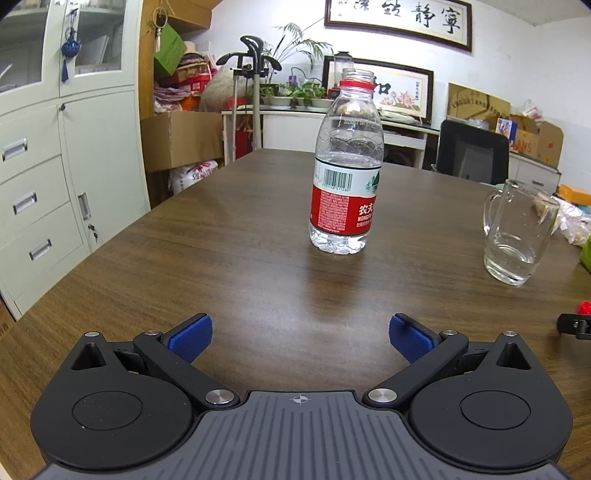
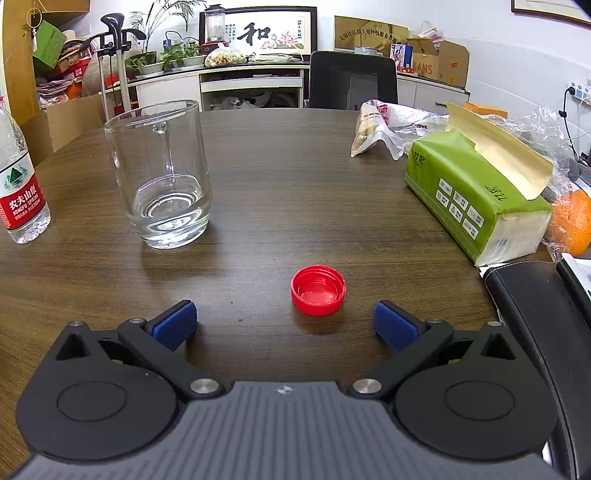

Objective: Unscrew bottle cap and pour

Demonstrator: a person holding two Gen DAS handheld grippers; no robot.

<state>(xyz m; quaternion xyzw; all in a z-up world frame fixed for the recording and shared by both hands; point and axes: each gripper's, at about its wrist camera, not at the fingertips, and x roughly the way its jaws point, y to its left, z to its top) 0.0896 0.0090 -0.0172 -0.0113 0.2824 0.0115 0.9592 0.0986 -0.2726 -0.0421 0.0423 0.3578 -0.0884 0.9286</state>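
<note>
clear plastic bottle (image 1: 345, 173), glossy glass mug (image 2: 162, 177), wood-grain table (image 2: 295, 184)

Clear plastic water bottle (image 2: 20, 177), red-and-white label: "农夫山泉 NONGFU SPRING"; barcode on the label in left wrist view. Framed calligraphy picture (image 2: 264, 33): "和". Brown cardboard box (image 2: 439, 62): "KANS". Green tissue pack (image 2: 476, 195): print illegible.

Left gripper (image 1: 300, 338) and right gripper (image 2: 285, 325) both spread wide, holding nothing.

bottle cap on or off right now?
Off. The bottle stands upright with bare neck threads, and the red cap lies open side up on the table.
</note>
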